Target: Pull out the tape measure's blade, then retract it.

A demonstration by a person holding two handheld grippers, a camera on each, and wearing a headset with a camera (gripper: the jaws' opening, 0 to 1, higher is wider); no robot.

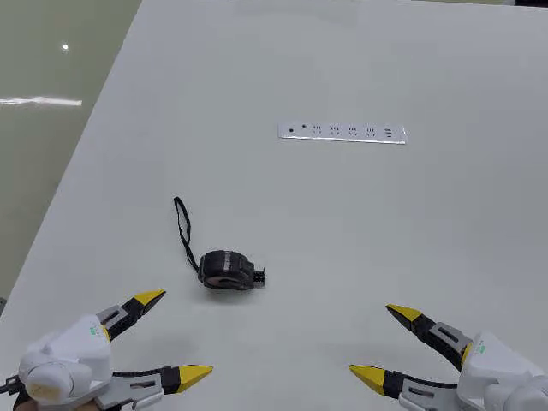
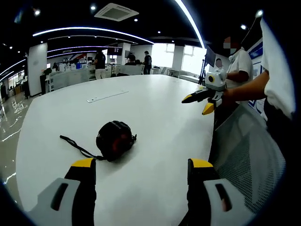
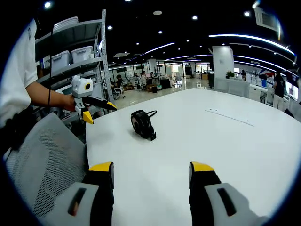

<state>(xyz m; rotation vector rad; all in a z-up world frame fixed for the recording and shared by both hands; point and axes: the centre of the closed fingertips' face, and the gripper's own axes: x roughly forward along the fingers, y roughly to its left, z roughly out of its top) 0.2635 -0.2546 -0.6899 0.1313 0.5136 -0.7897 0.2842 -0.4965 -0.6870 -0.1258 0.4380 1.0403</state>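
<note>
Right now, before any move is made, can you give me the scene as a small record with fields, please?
surface: white table, with a power strip on its far part
tape measure: black, on the table ahead of both grippers, touched by neither
blade: retracted, only its end shows at the case mouth
strap: black loop, lying on the table away from the person
left gripper: open, holds nothing
right gripper: open, holds nothing
task state: blade not yet pulled out
</note>
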